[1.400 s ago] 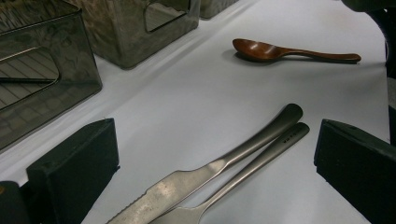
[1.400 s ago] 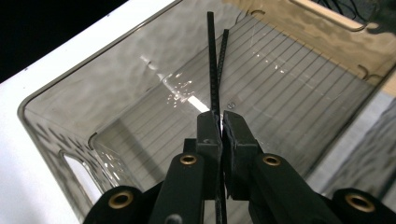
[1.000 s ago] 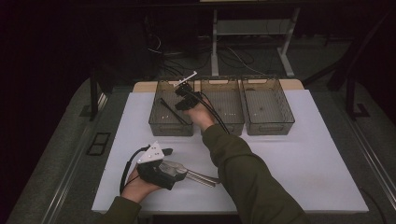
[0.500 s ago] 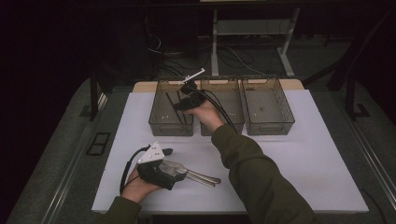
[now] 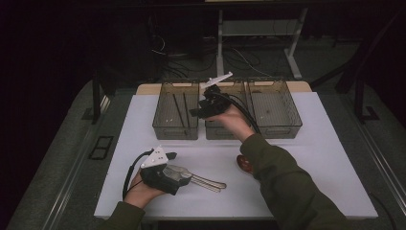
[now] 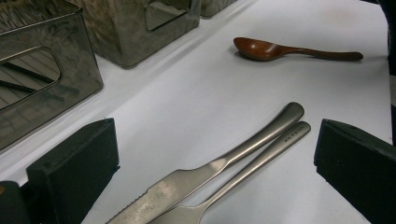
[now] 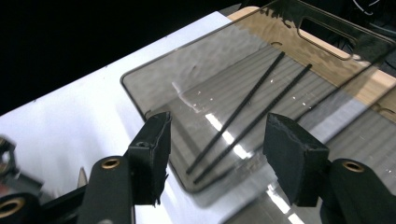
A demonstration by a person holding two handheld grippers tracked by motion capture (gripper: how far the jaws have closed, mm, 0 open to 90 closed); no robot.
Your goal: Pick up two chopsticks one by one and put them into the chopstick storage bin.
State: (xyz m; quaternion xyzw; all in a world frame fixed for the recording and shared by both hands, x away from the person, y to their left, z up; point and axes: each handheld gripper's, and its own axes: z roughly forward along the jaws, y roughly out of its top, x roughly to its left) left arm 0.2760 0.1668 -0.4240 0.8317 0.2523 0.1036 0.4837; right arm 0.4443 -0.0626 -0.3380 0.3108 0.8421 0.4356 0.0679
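While right gripper (image 7: 215, 154) gapes emptily, chopsticks (image 7: 247, 116) probably lie below.

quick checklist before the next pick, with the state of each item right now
1. Right gripper empty: ok, its jaws have just been opening and nothing sits between them.
2. Chopsticks in the left bin: ok, both lie flat on its floor.
3. Left gripper open over the cutlery: ok, the pads are clear of the metal.
4. Knife and fork separable: not ok, the handles lie side by side, touching.
5. Wooden spoon free to grab: ok, it lies apart on the white table.
6. Middle bin empty: cannot tell, the hand covers it.
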